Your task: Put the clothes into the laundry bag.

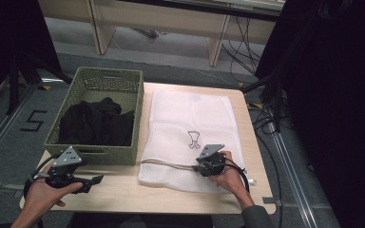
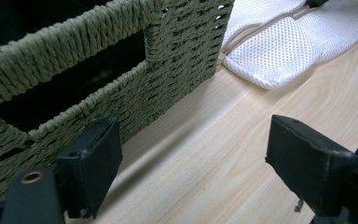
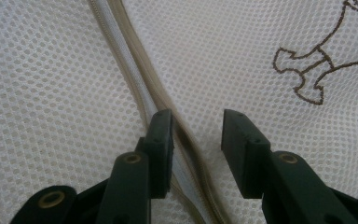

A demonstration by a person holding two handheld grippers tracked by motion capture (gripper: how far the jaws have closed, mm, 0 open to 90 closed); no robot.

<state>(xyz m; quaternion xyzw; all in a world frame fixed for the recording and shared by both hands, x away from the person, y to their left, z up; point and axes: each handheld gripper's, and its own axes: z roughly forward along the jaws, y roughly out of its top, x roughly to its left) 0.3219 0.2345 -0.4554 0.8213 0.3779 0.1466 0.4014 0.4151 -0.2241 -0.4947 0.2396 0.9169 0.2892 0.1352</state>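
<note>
A white mesh laundry bag [image 1: 190,116] lies flat on the wooden table [image 1: 123,190], with a beige zipper [image 1: 164,164] along its near edge and a small embroidered figure [image 3: 314,70] on top. My right gripper [image 1: 198,164] rests on the bag's near part. In the right gripper view its jaws [image 3: 196,130] stand partly apart, pressed down on the mesh bag [image 3: 51,93] with the zipper [image 3: 135,70] running between them; the pads do not pinch it. My left gripper [image 1: 94,182] hovers low in front of the basket, open [image 2: 193,154] and with nothing between its fingers.
A green woven basket [image 1: 92,153] stands at the table's left and holds black clothing [image 1: 97,122]. Its handle slot [image 2: 74,84] faces the left gripper. The bag's corner [image 2: 279,51] lies just right of the basket. Cables and table legs are on the floor behind.
</note>
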